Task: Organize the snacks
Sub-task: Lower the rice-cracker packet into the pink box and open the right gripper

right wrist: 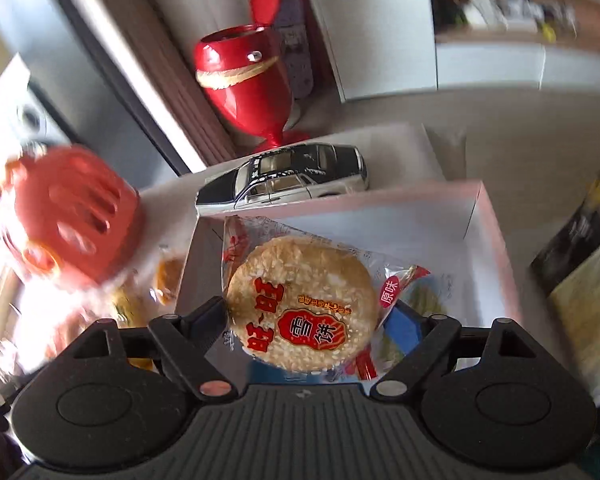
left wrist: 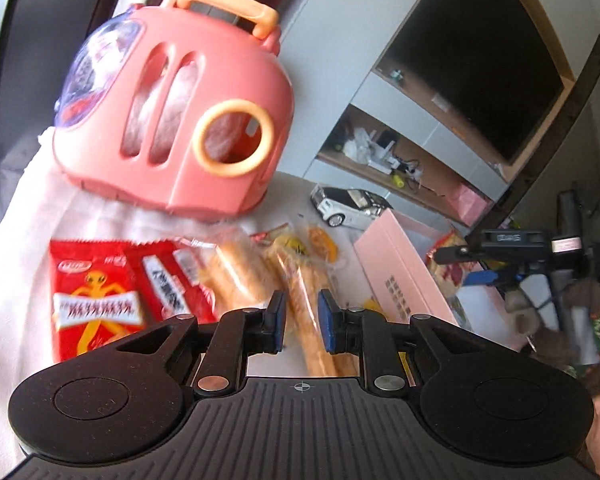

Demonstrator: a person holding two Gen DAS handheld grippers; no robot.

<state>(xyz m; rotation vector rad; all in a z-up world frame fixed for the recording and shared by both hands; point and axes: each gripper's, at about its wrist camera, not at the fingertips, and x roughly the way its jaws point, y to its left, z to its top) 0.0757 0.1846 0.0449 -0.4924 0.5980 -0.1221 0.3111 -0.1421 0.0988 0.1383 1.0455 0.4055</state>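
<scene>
One toy car behind box; carrier beside snacks

cracker pack in box; toy car behind box

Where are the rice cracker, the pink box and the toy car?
rice cracker [right wrist: 300, 304]: right wrist view, round face.
pink box [right wrist: 496, 232]: right wrist view, right wall.
toy car [right wrist: 296, 180]: right wrist view, side doors.

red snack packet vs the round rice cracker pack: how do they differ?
The red snack packet is opaque and rectangular; the rice cracker pack is clear, showing a round cracker. The packet lies on the white cloth; the cracker pack sits between the right claw fingers, over the pink box. Both are sealed, with red print.
</scene>
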